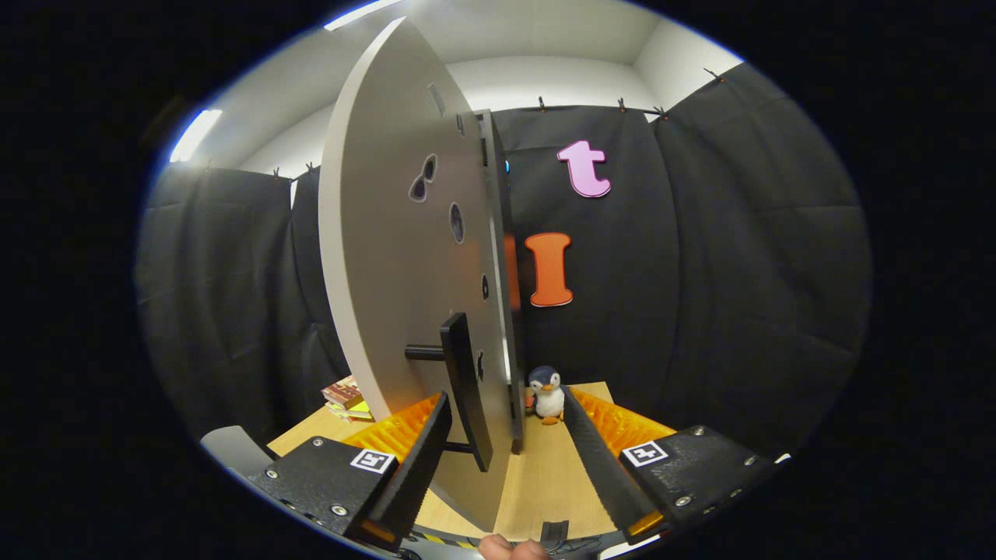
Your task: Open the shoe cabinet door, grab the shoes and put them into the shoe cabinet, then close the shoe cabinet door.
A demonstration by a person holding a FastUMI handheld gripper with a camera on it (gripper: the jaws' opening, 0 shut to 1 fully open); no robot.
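The shoe cabinet door point(389, 257), a grey panel with several holes, stands swung open and turned nearly edge-on just ahead of me. Its black bar handle point(465, 389) sticks out on short posts and sits between my fingers, close to the left finger point(420, 455). The right finger point(591, 455) stays well apart from it. My gripper point(506, 397) is open, and neither finger presses on the handle. Behind the door's far edge the grey cabinet side point(498, 272) shows as a thin strip.
A small penguin plush point(547, 395) stands on the wooden table point(545, 474) beyond my fingers, next to the cabinet. A stack of books point(346, 398) lies left of the door. A person's fingertip point(510, 548) shows below the gripper. Black cloth walls close the booth.
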